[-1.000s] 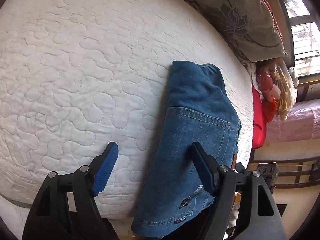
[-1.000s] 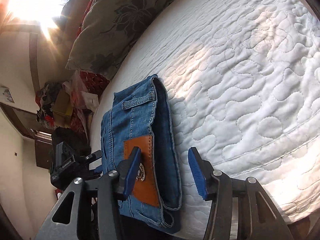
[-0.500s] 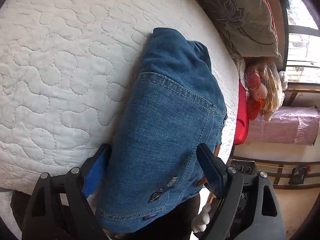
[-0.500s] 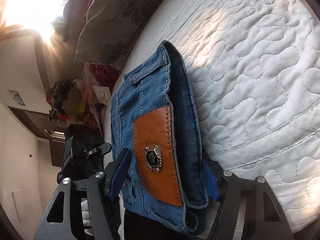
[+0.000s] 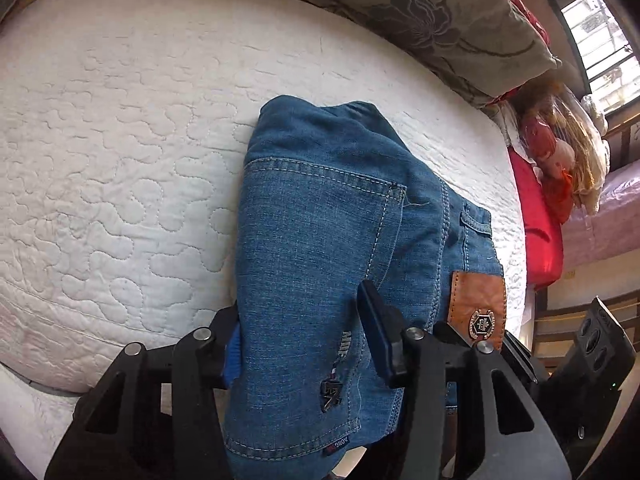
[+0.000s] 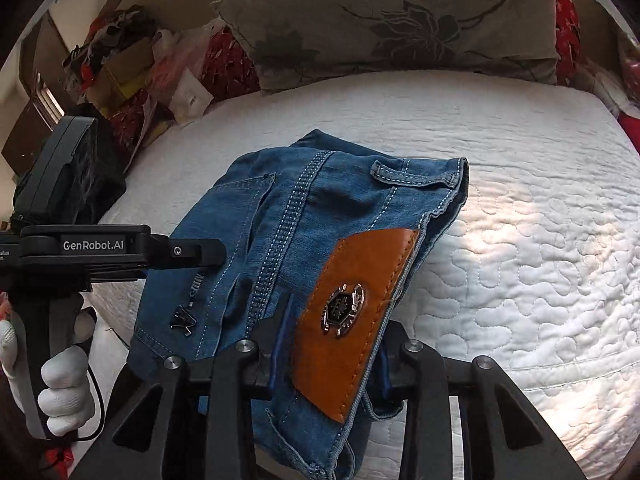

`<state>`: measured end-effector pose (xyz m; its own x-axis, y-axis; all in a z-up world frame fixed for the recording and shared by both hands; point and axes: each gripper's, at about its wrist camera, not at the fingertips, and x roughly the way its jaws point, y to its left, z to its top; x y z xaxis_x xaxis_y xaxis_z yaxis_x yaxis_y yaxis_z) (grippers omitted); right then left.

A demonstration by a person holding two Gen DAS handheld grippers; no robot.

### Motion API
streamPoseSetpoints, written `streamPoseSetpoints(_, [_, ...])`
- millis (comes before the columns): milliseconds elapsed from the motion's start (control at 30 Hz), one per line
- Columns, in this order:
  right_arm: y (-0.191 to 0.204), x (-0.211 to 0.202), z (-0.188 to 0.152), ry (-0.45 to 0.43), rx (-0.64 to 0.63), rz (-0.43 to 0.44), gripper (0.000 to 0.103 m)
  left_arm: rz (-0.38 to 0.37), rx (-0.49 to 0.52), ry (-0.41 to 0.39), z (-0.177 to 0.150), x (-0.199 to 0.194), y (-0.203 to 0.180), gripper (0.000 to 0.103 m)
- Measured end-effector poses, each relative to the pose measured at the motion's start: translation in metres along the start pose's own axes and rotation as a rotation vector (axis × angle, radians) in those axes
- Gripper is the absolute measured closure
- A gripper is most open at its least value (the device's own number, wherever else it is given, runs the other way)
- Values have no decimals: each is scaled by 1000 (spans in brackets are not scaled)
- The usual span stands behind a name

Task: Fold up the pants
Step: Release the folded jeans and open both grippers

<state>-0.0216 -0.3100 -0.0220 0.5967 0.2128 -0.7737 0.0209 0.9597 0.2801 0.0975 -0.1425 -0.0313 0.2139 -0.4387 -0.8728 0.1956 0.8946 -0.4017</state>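
The folded blue jeans (image 5: 320, 240) lie in a thick bundle at the near edge of the white quilted mattress (image 5: 120, 140). My left gripper (image 5: 306, 340) is shut on the bundle's left side, by the back pocket. My right gripper (image 6: 332, 356) is shut on the waistband end, its jaws either side of the brown leather patch (image 6: 352, 312). That patch also shows in the left wrist view (image 5: 476, 304). The left gripper (image 6: 120, 246) and its gloved hand appear at the left of the right wrist view. The jeans (image 6: 288, 220) overhang the mattress edge (image 6: 520, 240).
A grey flowered pillow (image 5: 420, 20) lies along the far side of the bed. Red cushions and bagged items (image 5: 556, 168) are piled beyond the right end. Boxes and clutter (image 6: 120, 68) sit past the bed's corner.
Both grippers moved onto the folded jeans and closed on them. The bundle now sits between each pair of jaws and has shifted toward the bed's near edge.
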Motion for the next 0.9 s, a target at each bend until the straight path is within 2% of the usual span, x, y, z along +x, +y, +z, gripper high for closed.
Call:
streamPoseSetpoints(200, [28,-1,37,-59,-31,21,69,-16,-5,-138,31,-46,13,54])
streamPoseSetpoints(333, [69,-1,74,-142,-103,49,69,-5,-30,-253,60,-82,35,54])
streamPoseSetpoints(367, [80,1,83,-168,-125,49,64,8,-37,-283,69,-89,43,54])
streamPoseSetpoints(400, [87,7,92,-180,-132,59,61,36,-43,-307,78,-92,52,51])
streamPoseSetpoints(433, [89,20,101,-153,-119,78,54,104,-50,-324,88,-90,61,50])
streamPoseSetpoints(467, [85,37,110,-104,-85,85,53,205,-66,-331,98,-85,72,50])
streamPoseSetpoints(500, [78,53,115,-58,-38,79,53,274,-90,-316,105,-80,85,50])
streamPoseSetpoints(533, [70,65,117,-18,13,93,51,298,-128,-291,107,-76,104,50])
streamPoseSetpoints(600, [54,75,112,7,111,114,51,264,-208,-294,95,-80,140,50])
streamPoseSetpoints(633, [49,72,106,-12,126,112,51,269,-226,-310,88,-82,152,50])
streamPoseSetpoints(800, [36,53,83,-52,120,77,48,351,-229,-306,53,-76,167,50])
streamPoseSetpoints(867, [33,45,72,-47,126,50,34,377,-211,-302,38,-68,157,50])
streamPoseSetpoints(900, [32,42,66,-44,125,27,30,390,-196,-305,31,-67,148,50])
